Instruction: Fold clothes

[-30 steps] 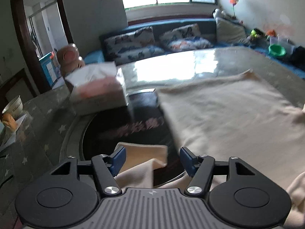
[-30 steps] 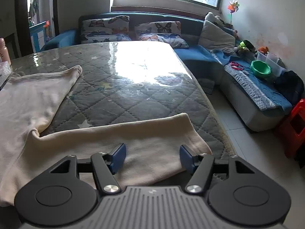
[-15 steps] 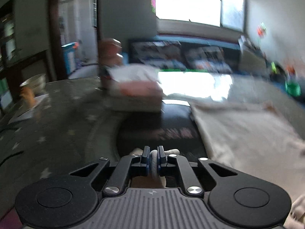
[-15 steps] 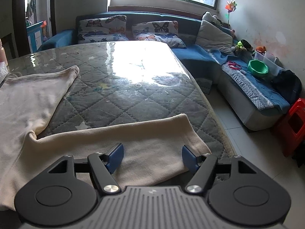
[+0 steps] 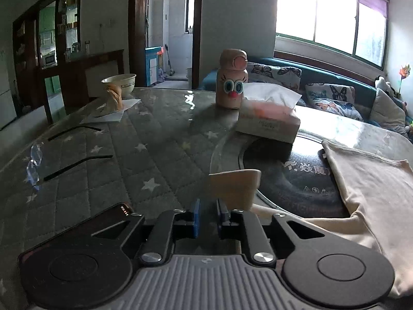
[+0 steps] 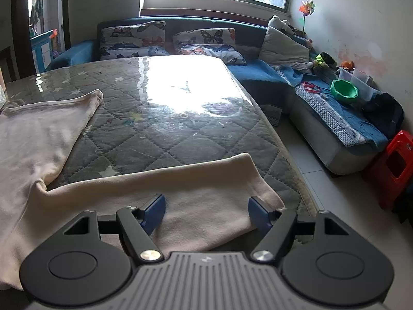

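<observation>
Garment, left wrist view: the cream garment (image 5: 369,188) lay spread on the worktop (image 5: 144,139), partly over the dark round plate at your right; one sleeve end (image 5: 236,186) stood up just beyond your fingertips.
Left gripper: your left gripper (image 5: 207,215) had its jaws drawn nearly together with a narrow gap between the pads; the sleeve ran down past the right-hand pad, and I could not tell whether cloth was pinched or only resting against it.
Nearby, left wrist view: a tissue box (image 5: 268,121) and a pink bottle (image 5: 232,80) stood well beyond the sleeve; glasses (image 5: 51,160) and a phone (image 5: 108,219) lay to your left.
Garment, right wrist view: the other sleeve (image 6: 185,199) lay flat across the worktop edge, the body spread away to your left.
Right gripper: your right gripper (image 6: 206,213) was wide open, its pads on either side of the sleeve, low over the cloth, gripping nothing.
Progress: by my judgement you were at the very start; no fold was laid, and both sleeves and the body were still to fold.
</observation>
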A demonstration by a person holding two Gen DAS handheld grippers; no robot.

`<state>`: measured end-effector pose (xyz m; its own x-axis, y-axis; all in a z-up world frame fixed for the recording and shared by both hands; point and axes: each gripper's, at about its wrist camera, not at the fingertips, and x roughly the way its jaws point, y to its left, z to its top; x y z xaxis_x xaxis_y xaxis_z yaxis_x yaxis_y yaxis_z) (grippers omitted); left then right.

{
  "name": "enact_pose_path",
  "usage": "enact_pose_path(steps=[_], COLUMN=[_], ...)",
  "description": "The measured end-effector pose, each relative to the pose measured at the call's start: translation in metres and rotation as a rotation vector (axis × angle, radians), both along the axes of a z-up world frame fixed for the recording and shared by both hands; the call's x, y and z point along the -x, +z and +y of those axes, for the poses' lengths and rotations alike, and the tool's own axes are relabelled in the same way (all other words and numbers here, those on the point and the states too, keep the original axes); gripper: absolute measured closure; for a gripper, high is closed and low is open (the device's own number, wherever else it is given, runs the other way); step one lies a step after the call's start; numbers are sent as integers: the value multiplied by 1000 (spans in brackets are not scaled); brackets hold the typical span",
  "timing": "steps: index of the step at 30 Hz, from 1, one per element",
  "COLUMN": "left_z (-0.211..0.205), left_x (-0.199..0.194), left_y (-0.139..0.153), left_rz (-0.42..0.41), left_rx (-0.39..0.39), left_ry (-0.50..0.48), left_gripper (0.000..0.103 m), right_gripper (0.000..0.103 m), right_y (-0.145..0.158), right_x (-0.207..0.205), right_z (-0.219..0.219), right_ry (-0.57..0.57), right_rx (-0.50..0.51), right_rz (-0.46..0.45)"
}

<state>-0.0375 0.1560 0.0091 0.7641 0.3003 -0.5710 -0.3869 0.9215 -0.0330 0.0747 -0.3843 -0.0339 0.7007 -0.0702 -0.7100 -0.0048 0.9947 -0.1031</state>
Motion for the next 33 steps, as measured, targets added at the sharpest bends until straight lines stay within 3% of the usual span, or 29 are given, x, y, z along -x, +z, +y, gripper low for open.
enact_pose_path(steps=[1,3,5,9,13,16,21,25,30,33], left_z=[-2,-4,-8,-21,-12,-7,-2,0,4,17], left_x=[3,4,8,-1,-14,-23,-39,-52,-67,-72], left_y=[2,7,11,10,8,-1,-19,-31,-38,-38], left_rz=[-12,-44,-73,-53,-27,8,73,109,153,161], left_rx=[-4,-1,19,-32,-7,-36,-89,-142,-288,-275], left_ry=[10,24,5,-16,53,50,18,-15,-20,-2], left_gripper=[82,62,53,53,54,55,77,81,84,85], right_gripper=[30,30,30,28,27,23,22,21,20,20], right_y=[0,0,0,0,-1,-2,-2,-3,-4,-4], right_x=[0,0,-1,-1,-1,-1,-1,-1,1,6], right_z=[0,0,0,1,0,-1,-3,-4,-5,-5], right_ry=[1,0,-2,-3,-9,-14,-20,-23,-52,-62], right_rx=[3,5,3,9,6,8,-1,-7,-26,-42], right_rz=[1,1,1,3,0,-2,-3,-3,-1,-2])
